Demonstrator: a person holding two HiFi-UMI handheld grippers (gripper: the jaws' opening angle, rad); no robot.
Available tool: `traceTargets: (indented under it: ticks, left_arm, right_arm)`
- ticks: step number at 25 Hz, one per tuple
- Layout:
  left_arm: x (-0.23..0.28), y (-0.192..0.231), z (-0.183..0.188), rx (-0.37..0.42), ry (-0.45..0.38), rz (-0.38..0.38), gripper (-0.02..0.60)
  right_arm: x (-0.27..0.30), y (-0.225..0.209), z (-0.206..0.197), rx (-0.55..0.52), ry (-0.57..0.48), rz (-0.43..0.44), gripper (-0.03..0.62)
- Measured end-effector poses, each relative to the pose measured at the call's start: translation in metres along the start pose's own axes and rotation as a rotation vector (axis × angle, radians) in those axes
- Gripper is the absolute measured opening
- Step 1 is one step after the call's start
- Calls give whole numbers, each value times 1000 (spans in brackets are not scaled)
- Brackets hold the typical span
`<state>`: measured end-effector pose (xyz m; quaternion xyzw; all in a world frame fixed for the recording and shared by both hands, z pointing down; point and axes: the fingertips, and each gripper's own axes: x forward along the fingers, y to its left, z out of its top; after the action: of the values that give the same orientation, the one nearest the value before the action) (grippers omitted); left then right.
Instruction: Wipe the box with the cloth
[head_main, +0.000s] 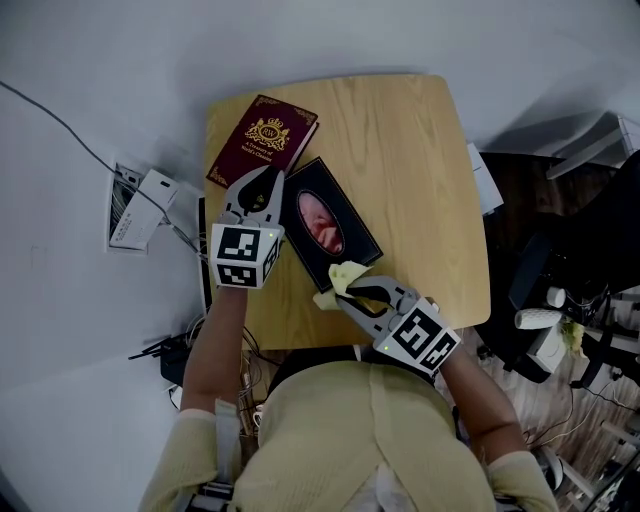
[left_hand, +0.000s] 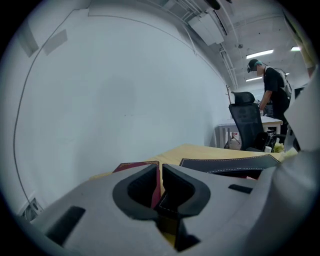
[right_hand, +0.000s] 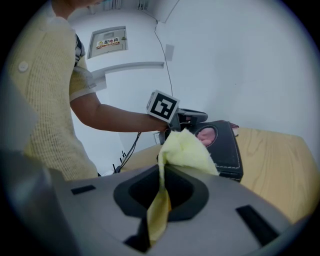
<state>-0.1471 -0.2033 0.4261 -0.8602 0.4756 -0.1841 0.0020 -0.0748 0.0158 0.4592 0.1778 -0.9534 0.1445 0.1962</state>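
Note:
A black leather box (head_main: 355, 240) with an oval top opening showing pink tissue lies slantwise on the round-cornered wooden table (head_main: 410, 170). My left gripper (head_main: 268, 178) is shut, its tips beside the box's far left corner; nothing shows clamped between them. In the left gripper view the shut left gripper (left_hand: 160, 172) sits just over that box (left_hand: 225, 164) corner. My right gripper (head_main: 352, 292) is shut on a pale yellow cloth (head_main: 340, 280) at the box's near corner. In the right gripper view the cloth (right_hand: 187, 150) sticks up from the right gripper (right_hand: 162, 170), with the box (right_hand: 225, 145) just beyond.
A maroon booklet (head_main: 262, 140) with a gold crest lies on the table at the far left, touching the box's corner. A white adapter and cables (head_main: 140, 205) lie on the floor at left. Clutter (head_main: 560, 300) sits right of the table. An office chair (left_hand: 245, 120) and a person (left_hand: 272, 85) stand far off.

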Motion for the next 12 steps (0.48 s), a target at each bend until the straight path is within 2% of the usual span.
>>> traceTargets:
  ticks: [3, 5, 8, 12]
  left_arm:
    - [-19, 13, 4, -15, -19, 99, 23]
    - [-37, 17, 6, -68, -38, 130, 23]
    - [-67, 1, 7, -135, -62, 104, 23]
    - [-99, -43, 6, -140, -66, 27, 23]
  right_arm:
    - [-3, 3, 0, -5, 1, -1, 40]
    - [-7, 8, 1, -10, -7, 10, 40]
    - [-16, 20, 3, -15, -25, 54, 40]
    - [-17, 37, -2, -42, -11, 123, 38]
